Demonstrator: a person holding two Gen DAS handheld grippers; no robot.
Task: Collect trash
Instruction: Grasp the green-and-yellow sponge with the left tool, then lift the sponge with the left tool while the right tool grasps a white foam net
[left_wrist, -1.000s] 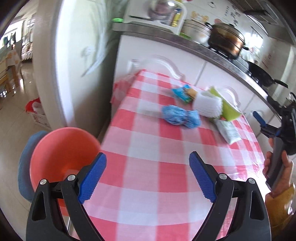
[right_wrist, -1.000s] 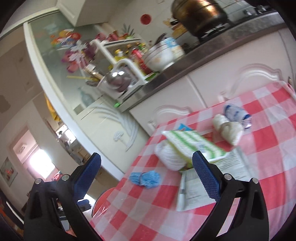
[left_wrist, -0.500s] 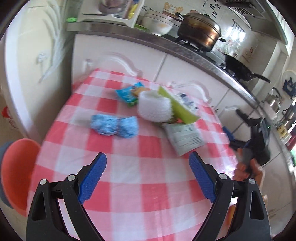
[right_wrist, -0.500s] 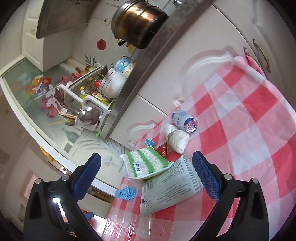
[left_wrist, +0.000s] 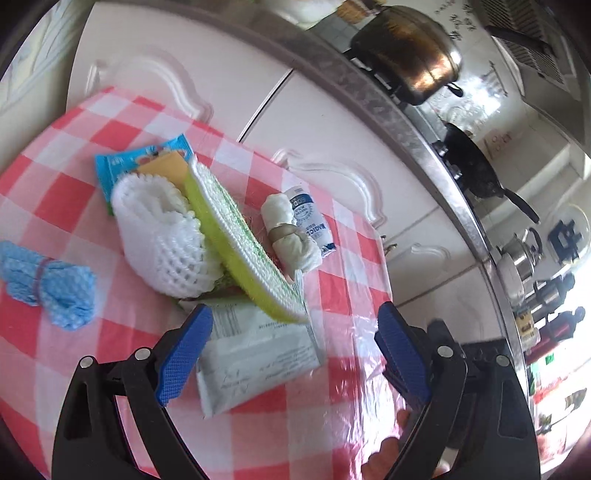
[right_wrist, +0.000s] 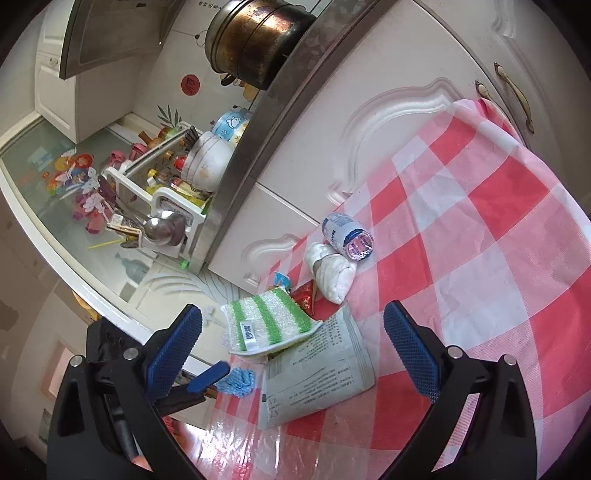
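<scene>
The white printed packet (left_wrist: 255, 354) lies flat on the checked tablecloth (left_wrist: 66, 192) directly ahead of the left gripper (left_wrist: 291, 354), between its spread, empty jaws; it looks light, thin and limp, probably slick, so a pinch on the free near edge seems best. Its long axis runs obliquely away from the gripper, the far end tucked under the green-striped sponge (left_wrist: 240, 243). The right gripper (right_wrist: 291, 345) hangs released too, just short of the same packet (right_wrist: 317, 373).
</scene>
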